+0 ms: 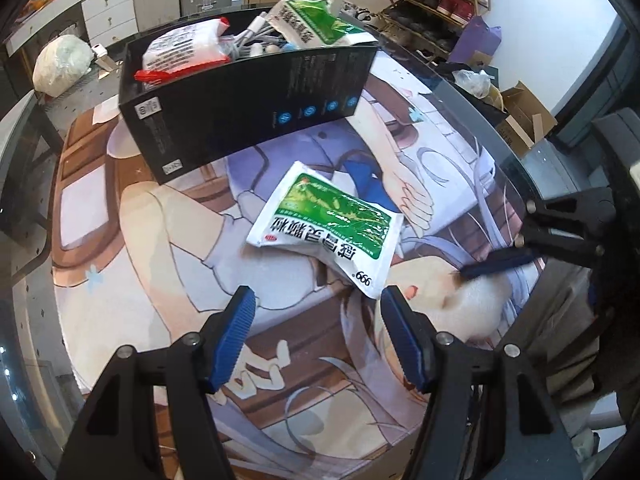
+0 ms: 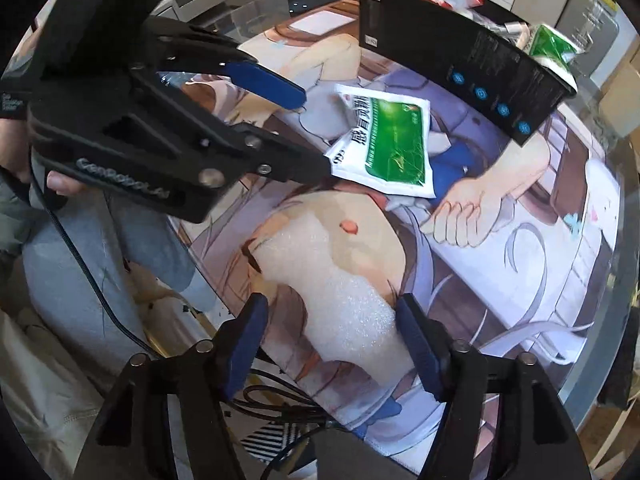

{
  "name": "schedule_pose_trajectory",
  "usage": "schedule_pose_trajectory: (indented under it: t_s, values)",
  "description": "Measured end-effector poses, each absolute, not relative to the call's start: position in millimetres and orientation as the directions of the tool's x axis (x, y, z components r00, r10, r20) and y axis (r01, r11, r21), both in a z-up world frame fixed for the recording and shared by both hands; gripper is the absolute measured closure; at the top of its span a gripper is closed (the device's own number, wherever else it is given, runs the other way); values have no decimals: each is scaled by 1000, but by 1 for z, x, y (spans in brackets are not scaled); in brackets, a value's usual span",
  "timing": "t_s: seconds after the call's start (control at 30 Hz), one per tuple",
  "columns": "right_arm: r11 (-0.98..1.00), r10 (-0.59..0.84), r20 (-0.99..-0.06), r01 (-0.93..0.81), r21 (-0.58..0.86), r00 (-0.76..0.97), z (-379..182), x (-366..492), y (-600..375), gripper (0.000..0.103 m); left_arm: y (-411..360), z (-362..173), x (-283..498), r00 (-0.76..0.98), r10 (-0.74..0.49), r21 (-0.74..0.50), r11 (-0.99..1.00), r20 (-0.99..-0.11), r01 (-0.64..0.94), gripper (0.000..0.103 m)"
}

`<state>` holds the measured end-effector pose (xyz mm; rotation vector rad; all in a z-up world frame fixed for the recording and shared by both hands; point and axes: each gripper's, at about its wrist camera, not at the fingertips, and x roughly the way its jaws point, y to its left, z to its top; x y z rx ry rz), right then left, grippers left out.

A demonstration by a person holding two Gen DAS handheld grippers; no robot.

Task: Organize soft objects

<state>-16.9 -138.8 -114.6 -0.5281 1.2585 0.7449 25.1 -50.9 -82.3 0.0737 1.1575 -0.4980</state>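
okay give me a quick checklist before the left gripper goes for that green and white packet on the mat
1. Left gripper open: ok, its jaws stand wide apart.
2. Green and white packet free to grab: ok, it lies on the printed mat, nothing on top.
3. Lined up: ok, the packet's near corner sits just ahead of the gap between the fingers.
4. Right gripper out of the way: ok, it is off to the side, open around the white foam piece; whether it touches the foam, cannot tell.
5. Room in the black box: cannot tell, packets and cables already crowd its top.
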Motion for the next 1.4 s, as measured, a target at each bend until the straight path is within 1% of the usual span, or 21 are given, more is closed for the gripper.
schedule_pose_trajectory:
  t_s: [0.03, 0.1, 0.2, 0.3, 0.43, 0.53, 0.63, 0.67, 0.77, 0.83, 0.87, 0.9, 0.97, 1.07, 1.1, 1.13, 1.17, 1.2, 1.27, 1.4]
  values:
    - [677, 214, -967, -735, 44, 139, -112, -13, -140, 63, -49, -83, 26, 308, -337, -196, 892, -890, 407, 38]
    - [731, 241, -958, -678, 75, 154, -107, 1, -152, 63, -46, -82, 28, 316, -331, -192, 897, -889, 399, 38]
    - [793, 244, -944, -605, 64, 221, -94, 20, -170, 63, -39, -78, 30, 345, -312, -172, 908, -885, 381, 38]
    - [840, 229, -934, -541, 46, 275, -85, 43, -178, 63, -35, -74, 33, 357, -322, -185, 912, -877, 367, 38]
    - [850, 130, -944, -524, -52, 304, -93, 70, -166, 63, -34, -70, 37, 375, -323, -183, 914, -869, 362, 38]
    - [827, 137, -952, -561, -43, 275, -100, 73, -144, 63, -33, -68, 40, 383, -325, -186, 915, -865, 357, 37]
    - [809, 214, -952, -586, 47, 217, -102, 71, -128, 64, -28, -66, 42, 388, -327, -192, 918, -862, 348, 36]
    - [811, 224, -950, -583, 58, 218, -101, 72, -129, 64, -26, -66, 42, 388, -326, -193, 919, -862, 343, 36]
    - [835, 161, -939, -549, -36, 305, -89, 72, -141, 63, -23, -67, 43, 387, -321, -191, 922, -864, 336, 36]
    - [854, 145, -935, -518, -46, 322, -86, 79, -154, 63, -24, -68, 46, 386, -322, -193, 922, -864, 335, 35]
    - [865, 141, -935, -500, -43, 324, -86, 84, -161, 63, -26, -69, 47, 386, -322, -193, 922, -865, 336, 33]
    - [874, 135, -935, -484, -45, 329, -87, 84, -167, 63, -30, -69, 50, 385, -322, -191, 921, -865, 341, 27]
    - [886, 128, -936, -462, -41, 328, -92, 90, -172, 63, -38, -69, 53, 385, -317, -182, 919, -867, 349, 25]
    - [891, 146, -948, -454, 2, 282, -104, 95, -173, 58, -56, -72, 60, 390, -277, -132, 924, -878, 359, 25]
    - [892, 146, -948, -452, 3, 282, -105, 97, -171, 52, -62, -73, 63, 387, -282, -133, 920, -878, 367, 25]
    - [893, 141, -947, -449, -5, 290, -105, 98, -172, 48, -67, -74, 66, 381, -283, -134, 918, -880, 372, 25]
    - [894, 132, -943, -447, -19, 305, -104, 98, -173, 39, -69, -75, 67, 377, -279, -131, 918, -883, 373, 25]
    - [894, 125, -940, -446, -32, 319, -104, 99, -172, 34, -74, -77, 70, 372, -267, -121, 920, -889, 372, 25]
    - [894, 113, -938, -445, -48, 329, -102, 95, -175, 34, -78, -81, 73, 368, -252, -109, 924, -895, 367, 25]
    - [888, 154, -945, -460, 5, 287, -106, 86, -180, 34, -78, -82, 72, 379, -227, -74, 923, -897, 377, 25]
